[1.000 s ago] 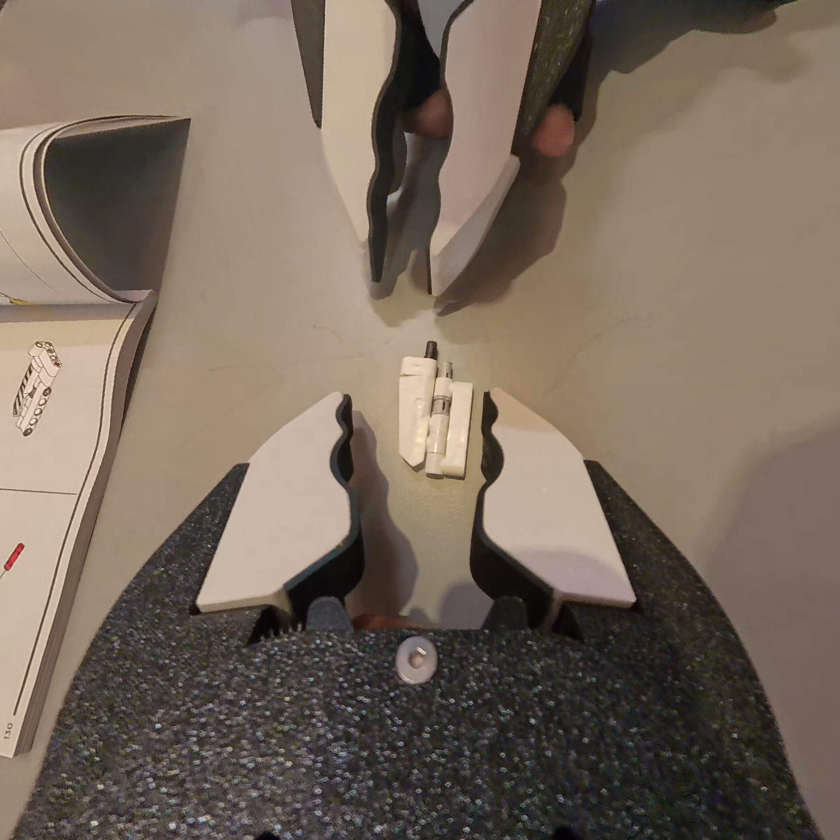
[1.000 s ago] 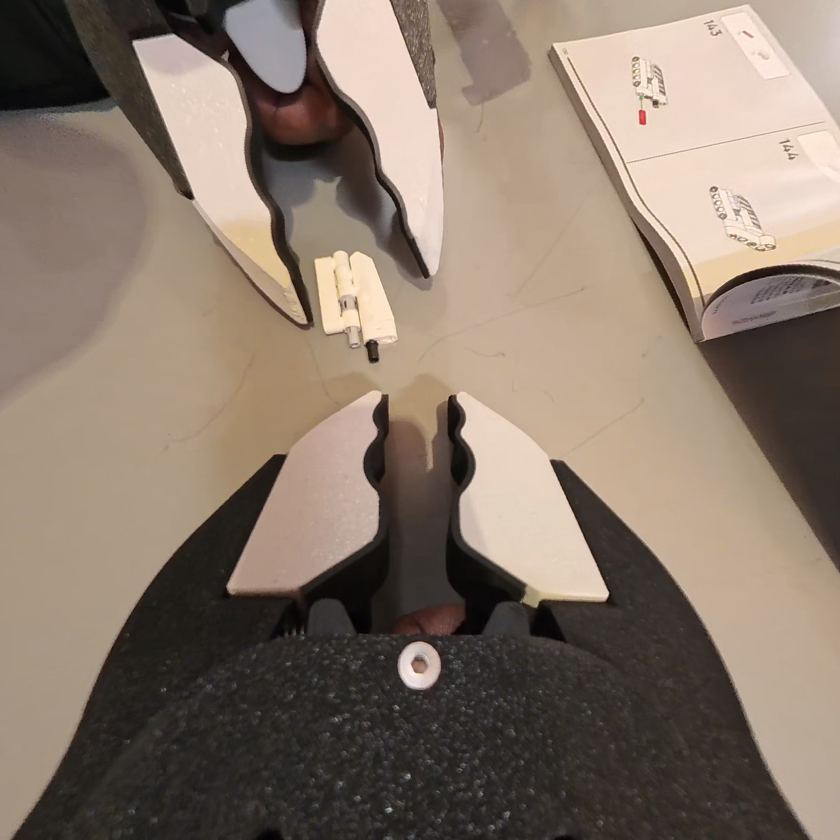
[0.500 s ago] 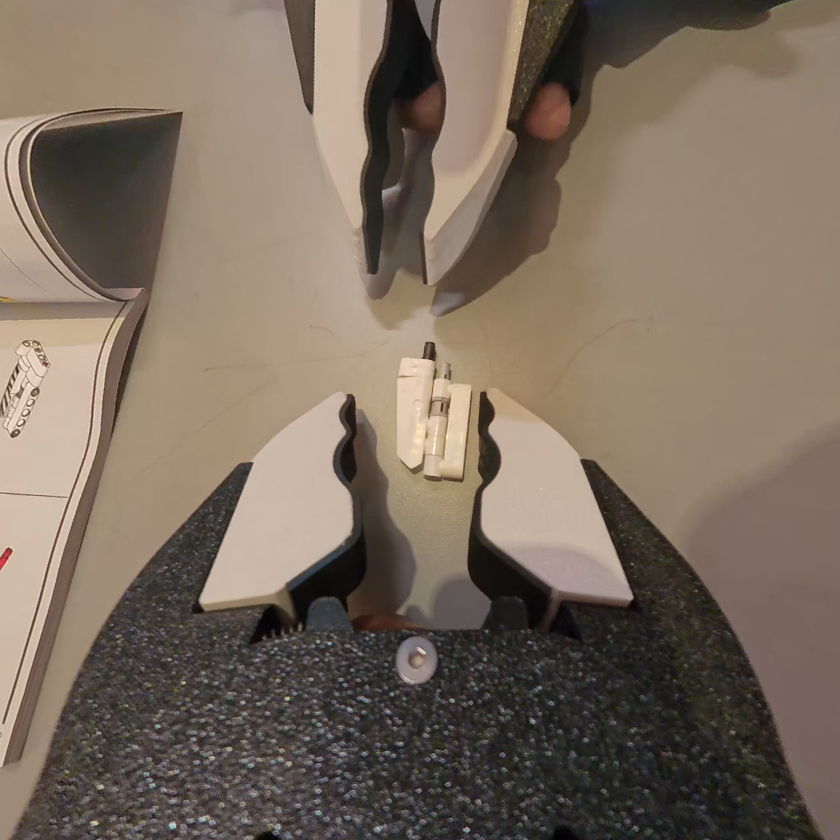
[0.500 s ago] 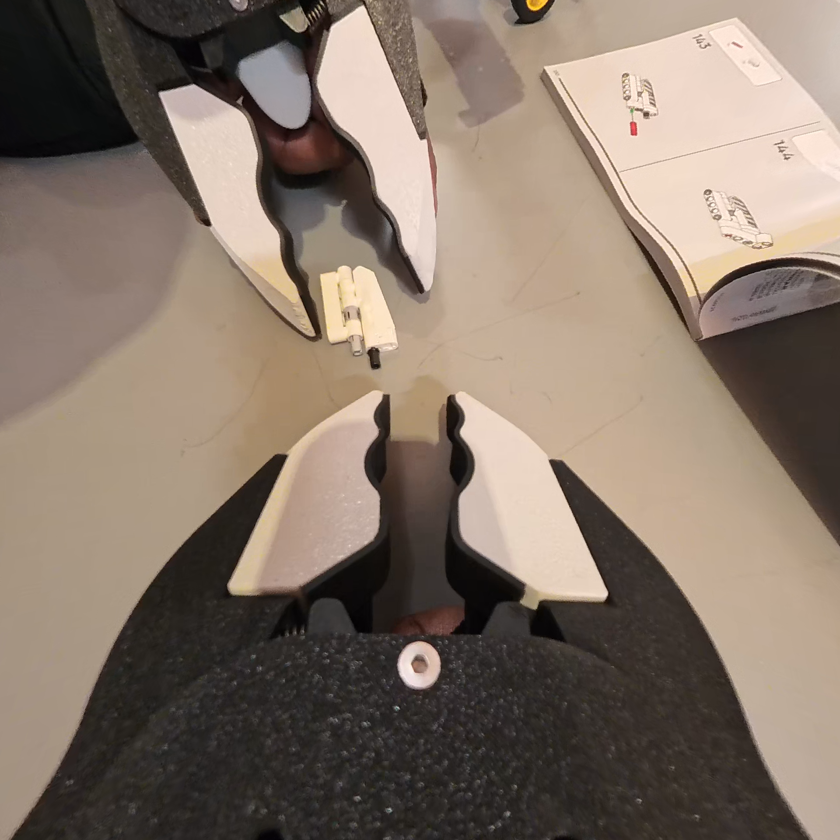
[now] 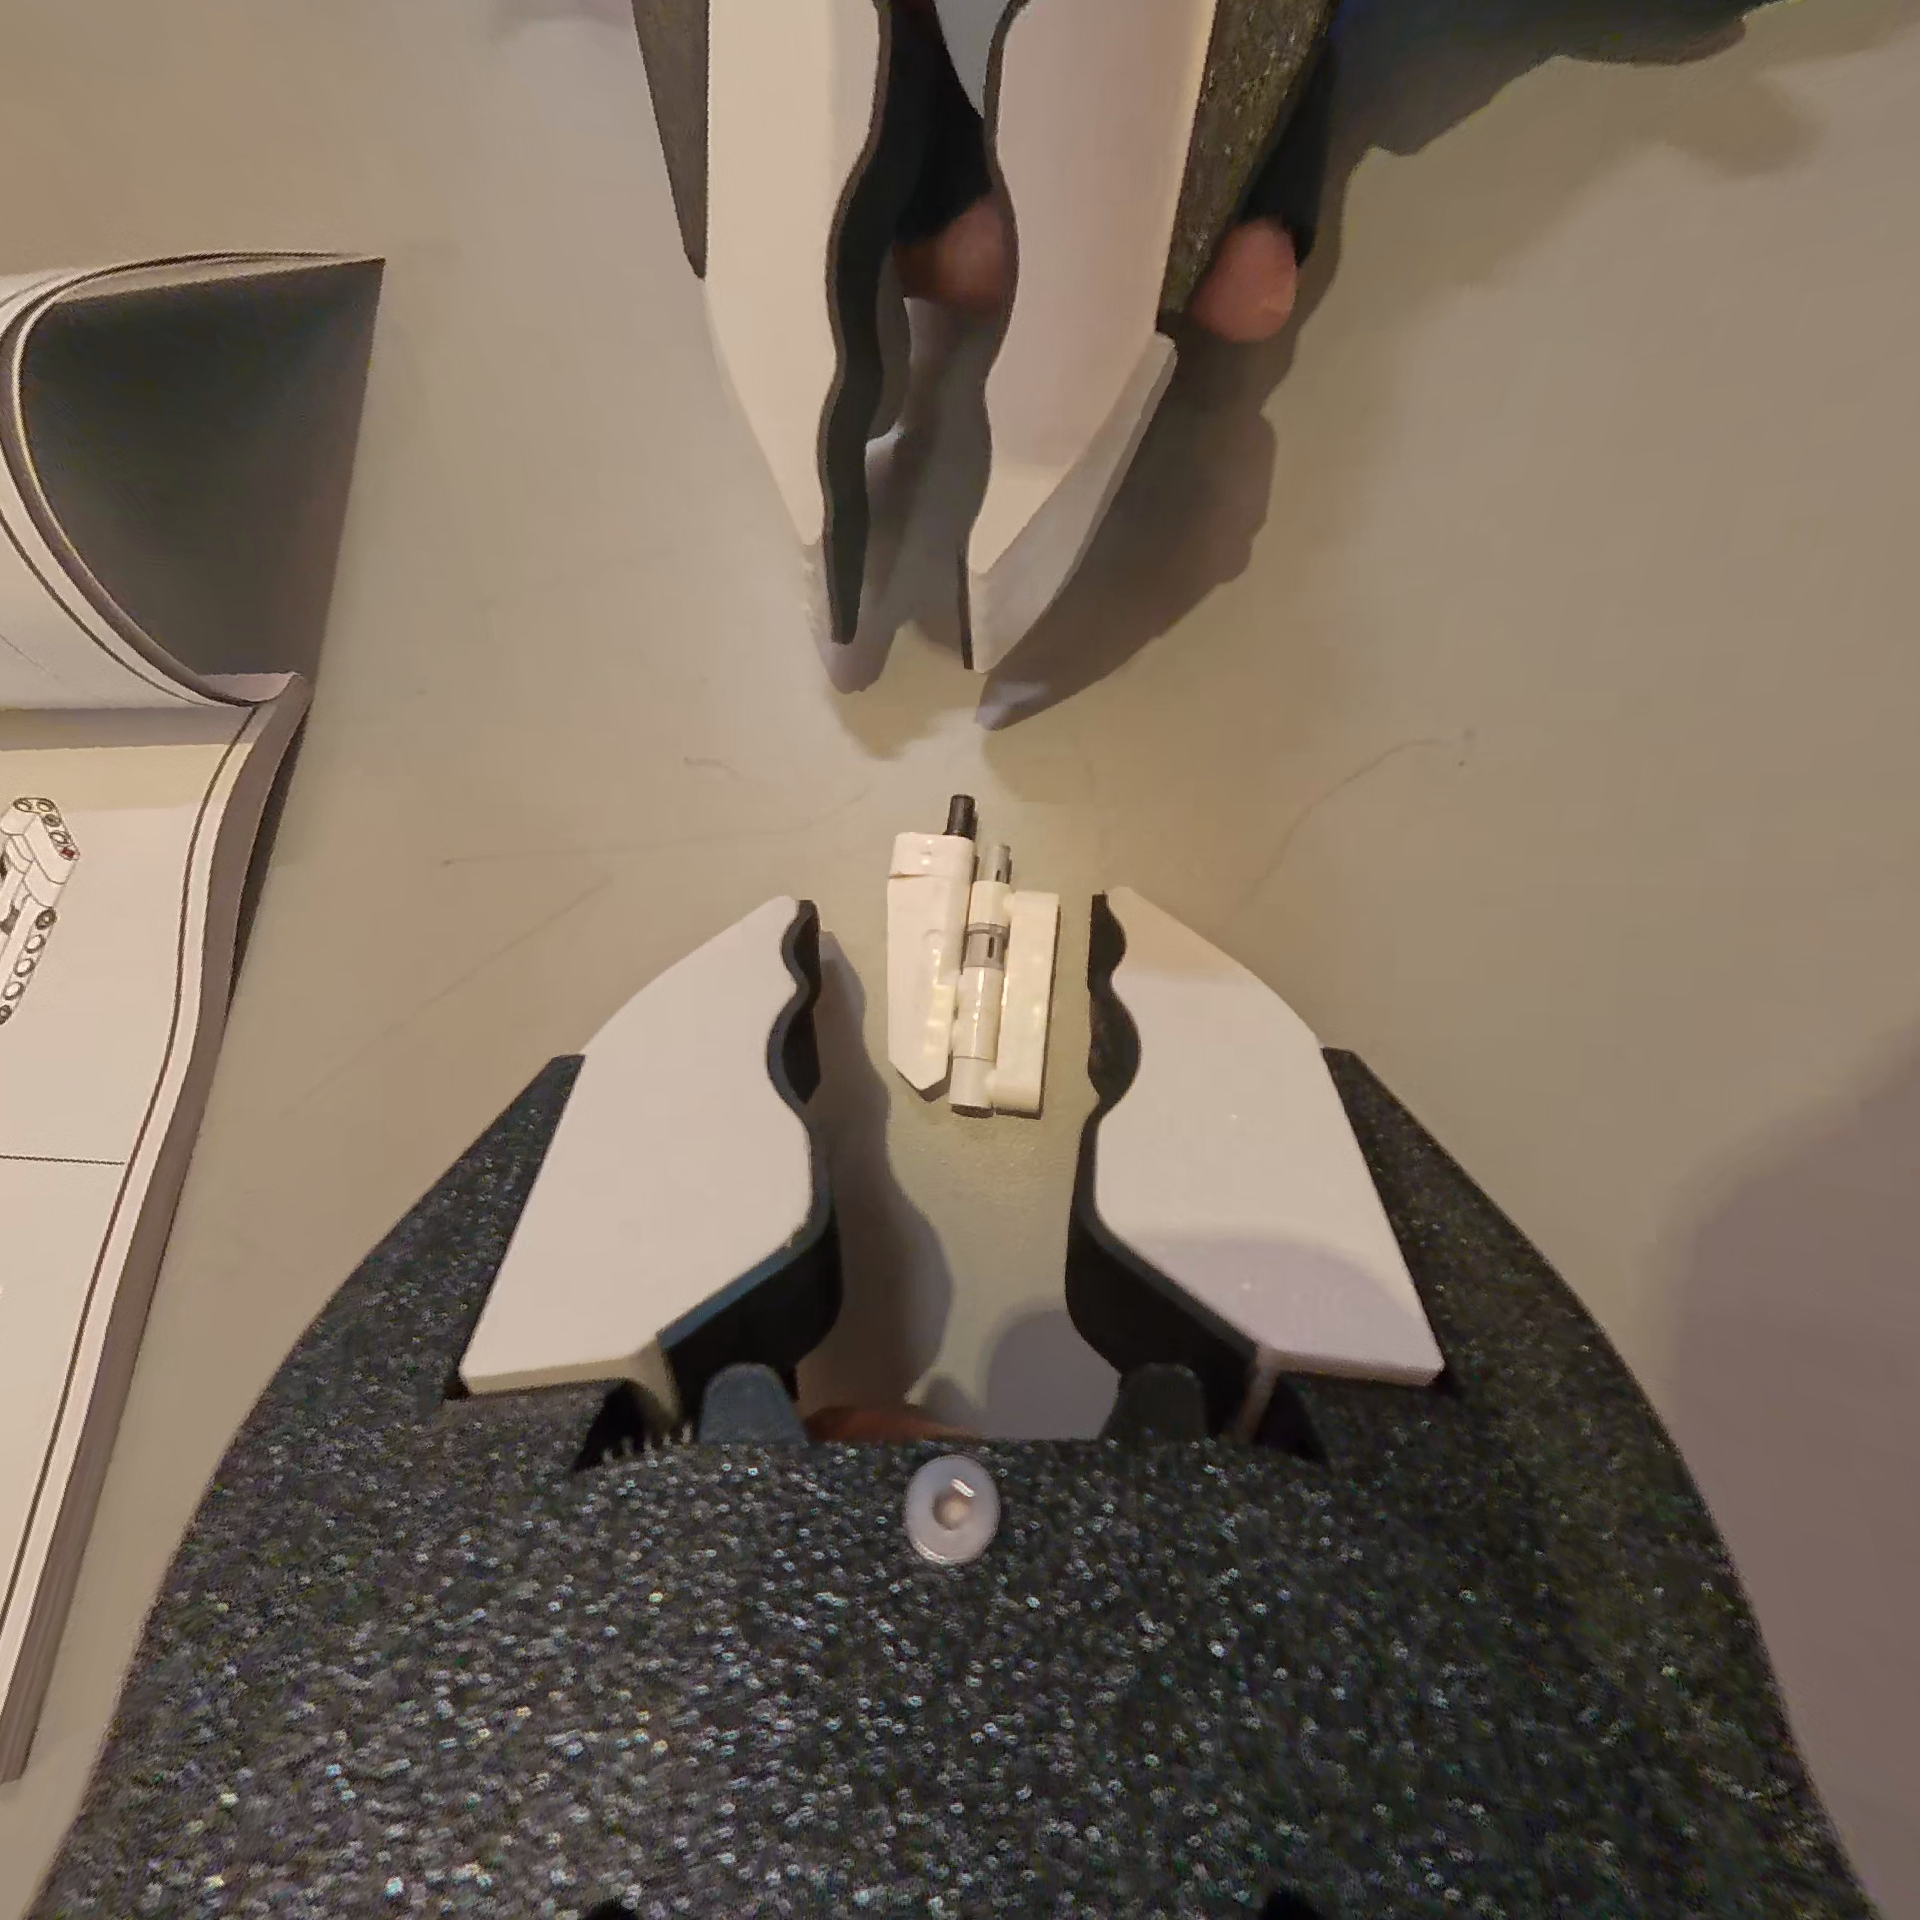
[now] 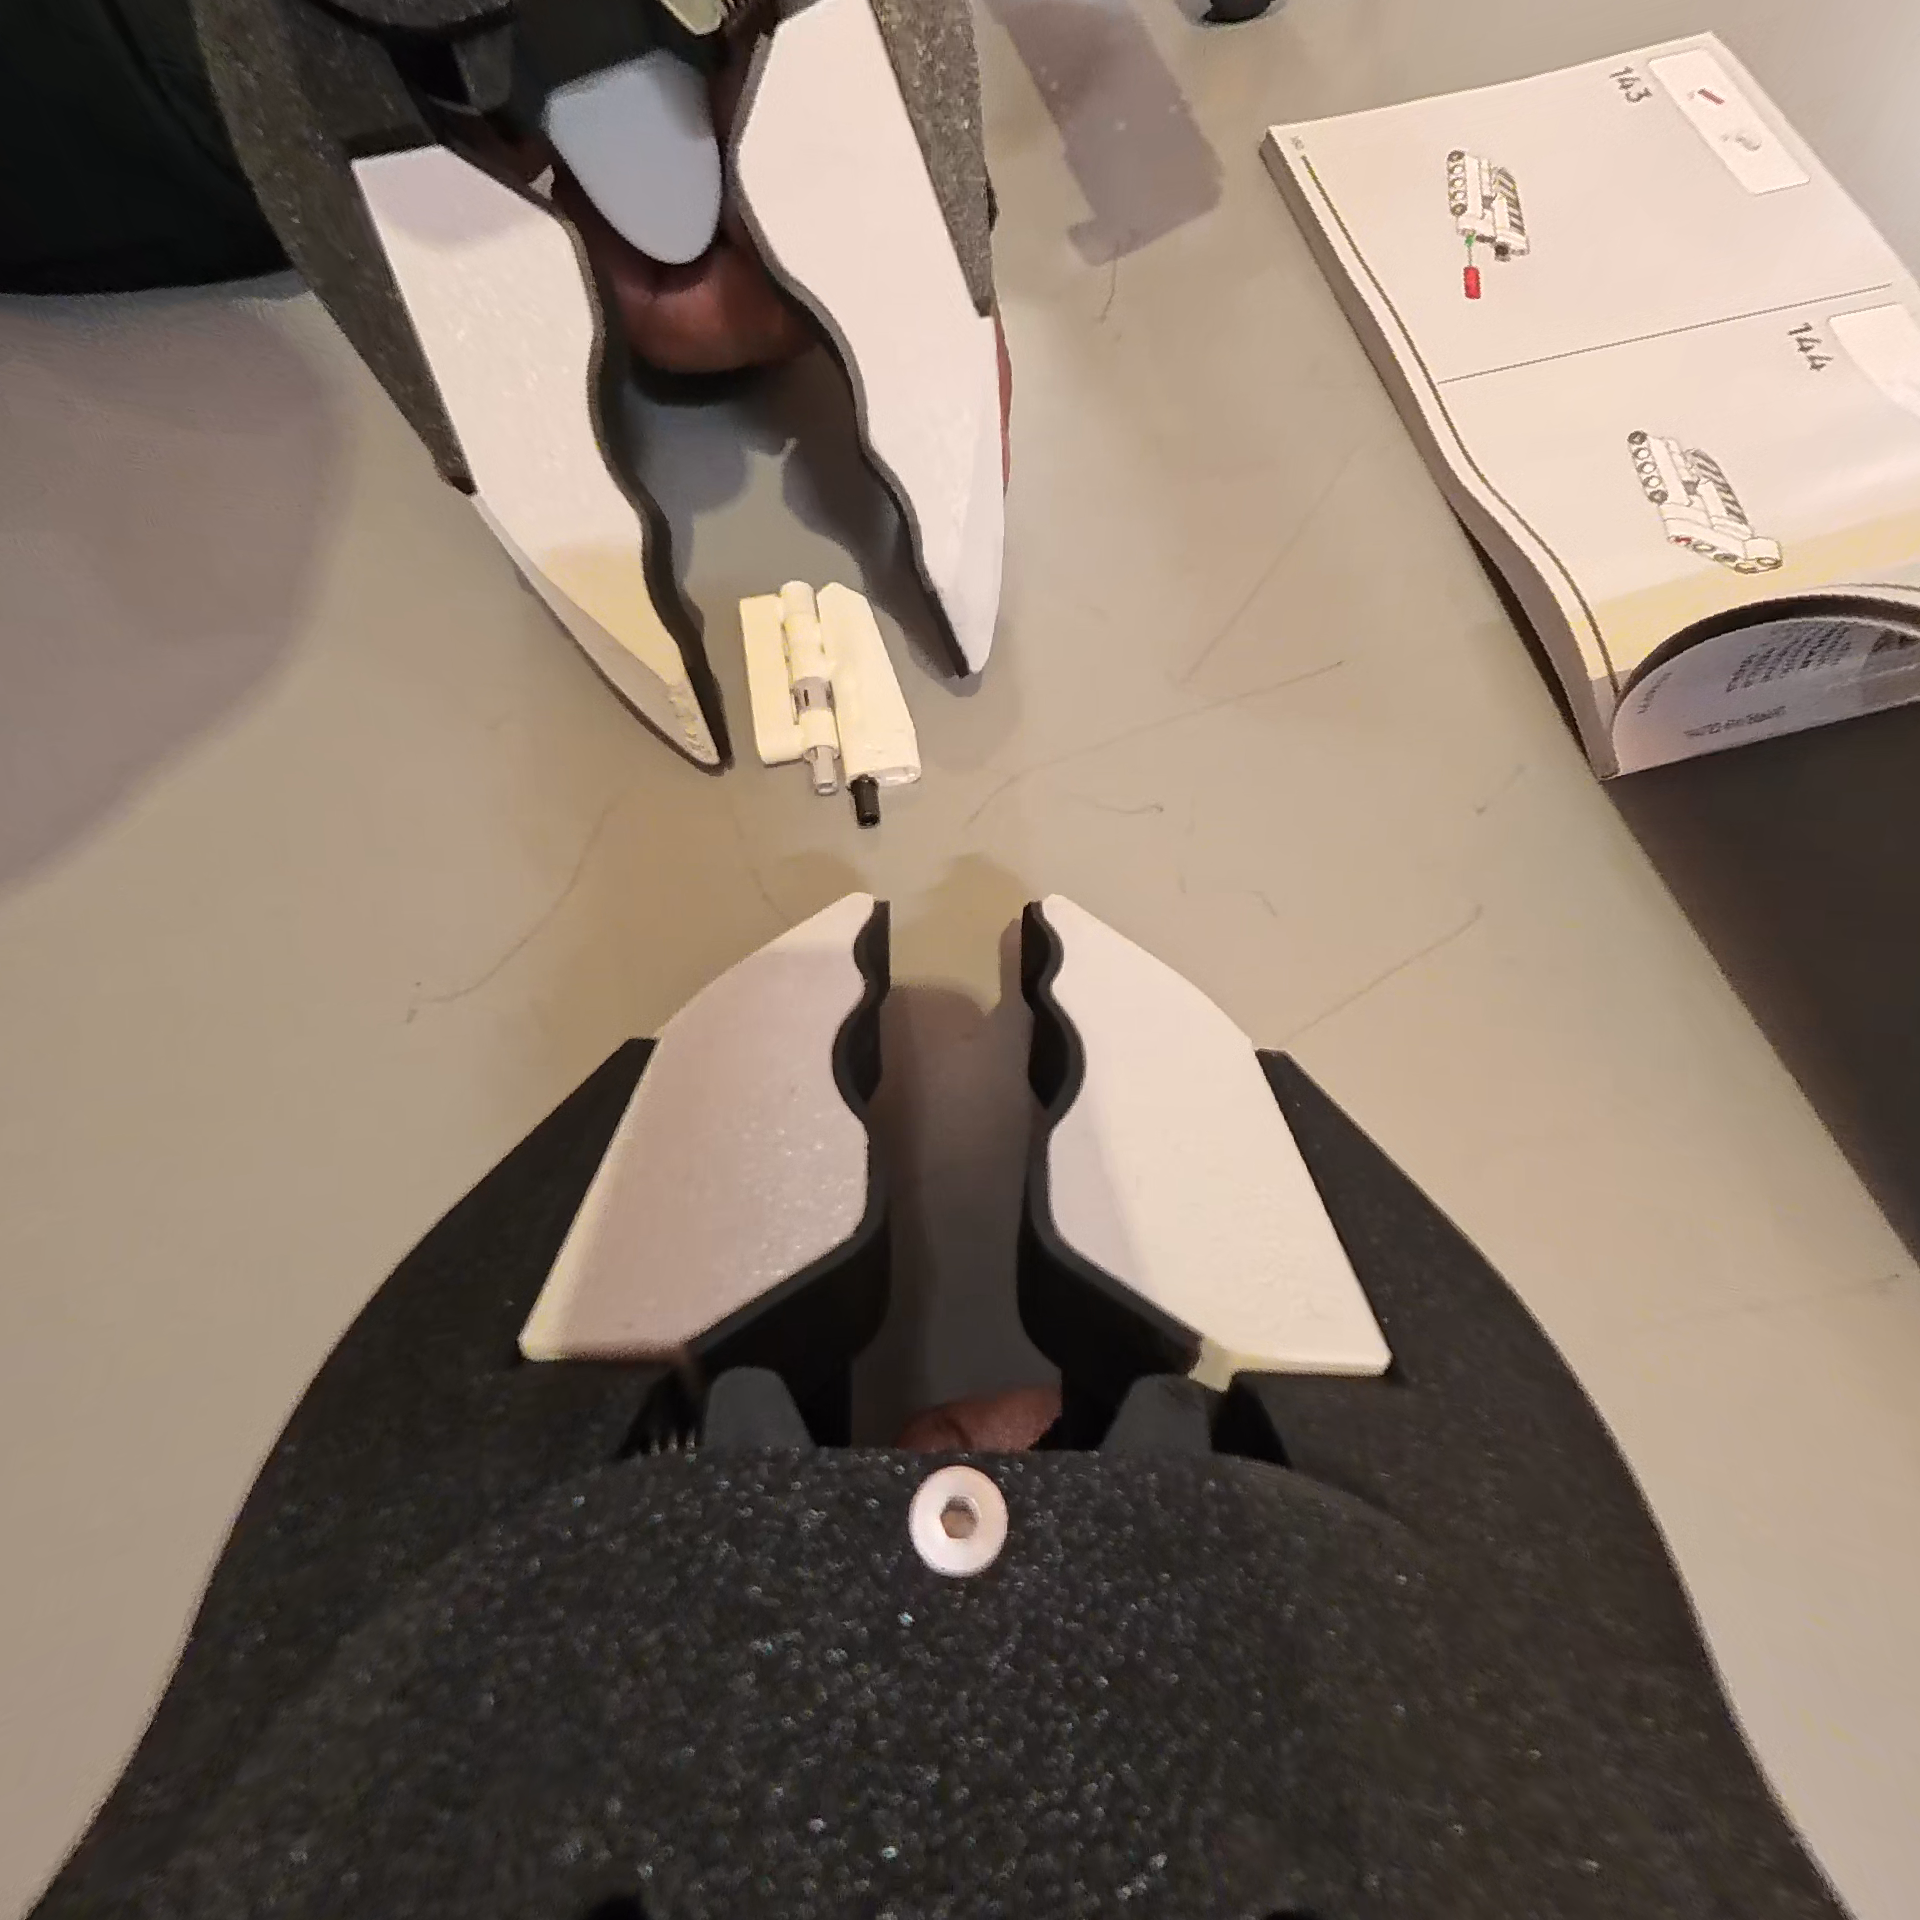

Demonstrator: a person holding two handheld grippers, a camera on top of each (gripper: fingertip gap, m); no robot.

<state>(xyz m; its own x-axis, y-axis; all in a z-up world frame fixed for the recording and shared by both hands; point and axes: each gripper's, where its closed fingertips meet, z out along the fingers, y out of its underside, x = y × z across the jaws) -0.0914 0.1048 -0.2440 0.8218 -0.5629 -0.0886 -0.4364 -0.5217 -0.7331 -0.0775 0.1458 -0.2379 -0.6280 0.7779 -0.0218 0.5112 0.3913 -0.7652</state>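
Note:
A small white brick assembly (image 5: 971, 987) with a grey pin and a black pin sticking out of its far end lies flat on the grey table (image 5: 1455, 831). My left gripper (image 5: 951, 902) is open and straddles it, with a gap between each pad and the assembly. The right wrist view shows the same: the assembly (image 6: 826, 691) lies between the left gripper's (image 6: 836, 712) spread fingers, untouched. My right gripper (image 6: 956, 904) is open by a narrow gap and empty, tips just short of the black pin. It faces the left gripper (image 5: 909, 649) tip to tip.
An open instruction booklet (image 5: 104, 935) lies on the table left of the left gripper; in the right wrist view it lies at the upper right (image 6: 1610, 416). A person's fingertips show behind each gripper. Across from one pair of fingers to the other is roughly 5 cm.
My left gripper's fingers have closed in a little around the assembly without touching it. The assembly has not moved. My right gripper has kept its narrow gap and stayed nearly in place.

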